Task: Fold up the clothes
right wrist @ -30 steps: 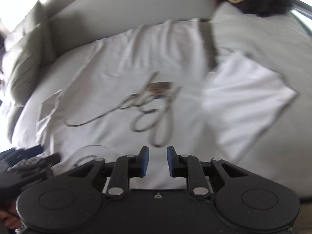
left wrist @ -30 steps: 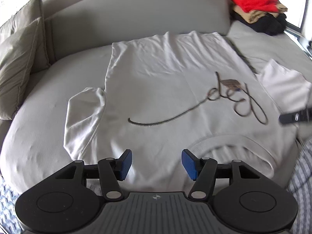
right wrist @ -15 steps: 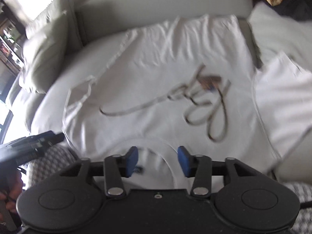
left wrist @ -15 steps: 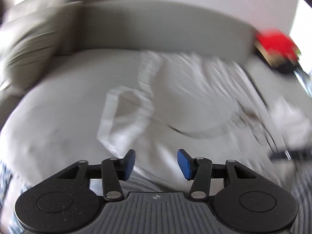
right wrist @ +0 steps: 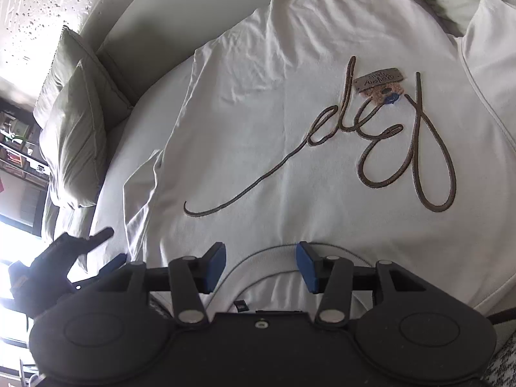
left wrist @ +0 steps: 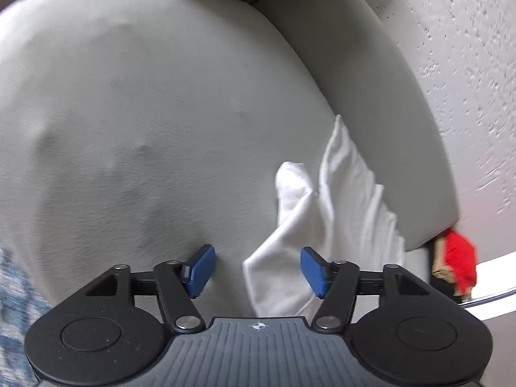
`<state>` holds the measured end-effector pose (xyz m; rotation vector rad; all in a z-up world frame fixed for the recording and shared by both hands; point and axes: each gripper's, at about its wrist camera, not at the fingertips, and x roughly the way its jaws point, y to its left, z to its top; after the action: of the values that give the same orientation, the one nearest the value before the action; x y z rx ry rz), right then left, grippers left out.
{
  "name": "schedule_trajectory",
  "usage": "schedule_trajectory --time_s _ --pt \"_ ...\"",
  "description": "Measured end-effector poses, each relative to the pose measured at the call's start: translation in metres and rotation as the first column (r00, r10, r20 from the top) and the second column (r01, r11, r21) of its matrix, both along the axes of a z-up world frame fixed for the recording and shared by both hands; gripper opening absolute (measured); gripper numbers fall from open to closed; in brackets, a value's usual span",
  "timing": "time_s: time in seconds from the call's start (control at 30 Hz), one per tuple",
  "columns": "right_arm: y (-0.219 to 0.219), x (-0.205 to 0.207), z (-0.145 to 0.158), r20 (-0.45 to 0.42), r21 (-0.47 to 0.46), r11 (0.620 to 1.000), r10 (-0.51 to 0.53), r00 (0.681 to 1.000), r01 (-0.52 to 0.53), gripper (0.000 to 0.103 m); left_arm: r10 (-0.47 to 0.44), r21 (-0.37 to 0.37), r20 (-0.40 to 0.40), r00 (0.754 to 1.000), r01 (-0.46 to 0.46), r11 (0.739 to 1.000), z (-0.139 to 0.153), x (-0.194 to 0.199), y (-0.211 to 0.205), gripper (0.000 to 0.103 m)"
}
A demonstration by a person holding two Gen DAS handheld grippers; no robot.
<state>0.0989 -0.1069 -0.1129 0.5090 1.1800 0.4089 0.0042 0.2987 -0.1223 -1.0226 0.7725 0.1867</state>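
A white sweatshirt point(right wrist: 290, 103) with brown script lettering point(right wrist: 380, 148) lies spread flat on a grey couch seat, neckline point(right wrist: 274, 258) nearest the right wrist camera. My right gripper point(right wrist: 260, 266) stands open just above the collar, nothing between its blue pads. In the left wrist view only the shirt's left sleeve point(left wrist: 309, 213) shows, crumpled on the cushion. My left gripper point(left wrist: 258, 271) is open over the sleeve's near end, one pad on each side of the cloth edge. The left gripper body point(right wrist: 64, 258) also shows at the lower left of the right wrist view.
The grey couch cushion point(left wrist: 145, 113) fills the left wrist view, with its backrest point(left wrist: 371, 80) behind. Grey pillows point(right wrist: 74, 122) lean at the left end. A pile of red and dark clothes point(left wrist: 458, 267) sits at the far end. A patterned rug point(left wrist: 16, 290) lies below.
My left gripper swung left from the shirt's middle to the left sleeve. My right gripper opened wider and moved in over the collar.
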Motion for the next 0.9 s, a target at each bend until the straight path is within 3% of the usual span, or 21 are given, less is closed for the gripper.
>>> schedule_trajectory --time_s 0.2,0.23,0.33,0.47,0.5,0.57,0.63,0.73,0.8,0.87,0.9 --pt "-0.001 -0.001 -0.002 0.003 0.006 1.0 -0.012 1.0 0.012 0.048 -0.036 -0.008 0.015 0.999 0.037 0.999 -0.002 0.031 0.004 0.054" --pt "-0.001 -0.001 -0.002 0.004 0.005 1.0 -0.01 1.0 0.01 0.048 -0.049 0.023 0.008 0.999 0.049 0.999 0.001 0.035 0.002 0.048" --pt "-0.001 -0.002 -0.001 0.002 0.004 1.0 -0.011 1.0 0.011 0.048 -0.112 0.152 0.016 0.994 0.109 0.982 0.016 0.05 -0.011 0.041" --pt "-0.001 -0.002 -0.001 0.001 0.001 1.0 -0.01 1.0 0.01 0.048 -0.205 0.358 -0.03 0.978 0.202 0.912 0.033 0.076 -0.039 0.037" --pt "-0.001 -0.002 0.0 0.001 -0.001 1.0 -0.01 1.0 0.01 0.048 -0.218 0.397 -0.032 0.976 0.212 0.893 0.037 0.08 -0.048 0.003" --pt "-0.001 -0.003 -0.001 0.001 -0.001 1.0 -0.007 1.0 0.007 0.048 -0.243 0.473 -0.037 0.969 0.231 0.85 0.047 0.088 -0.065 0.0" --pt "-0.003 -0.003 -0.001 -0.001 0.008 1.0 -0.013 1.0 0.013 0.048 -0.293 0.559 -0.041 0.955 0.265 0.786 0.057 0.092 -0.088 0.0" --pt "-0.007 -0.005 0.0 -0.008 0.025 0.999 -0.041 0.999 0.041 0.048 -0.391 0.681 -0.068 0.918 0.329 0.655 0.069 0.095 -0.13 0.0" --pt "-0.013 -0.007 0.003 -0.003 0.02 0.997 -0.073 0.997 0.073 0.048 -0.477 0.715 -0.167 0.863 0.439 0.543 0.054 0.092 -0.164 0.0" --pt "-0.021 -0.009 0.007 0.008 0.014 0.994 -0.105 0.994 0.105 0.049 -0.547 0.732 -0.271 0.792 0.538 0.418 0.04 0.089 -0.198 0.003" --pt "-0.026 -0.01 0.008 0.004 0.019 0.993 -0.118 0.993 0.118 0.05 -0.575 0.733 -0.323 0.752 0.583 0.351 0.033 0.088 -0.215 0.011"
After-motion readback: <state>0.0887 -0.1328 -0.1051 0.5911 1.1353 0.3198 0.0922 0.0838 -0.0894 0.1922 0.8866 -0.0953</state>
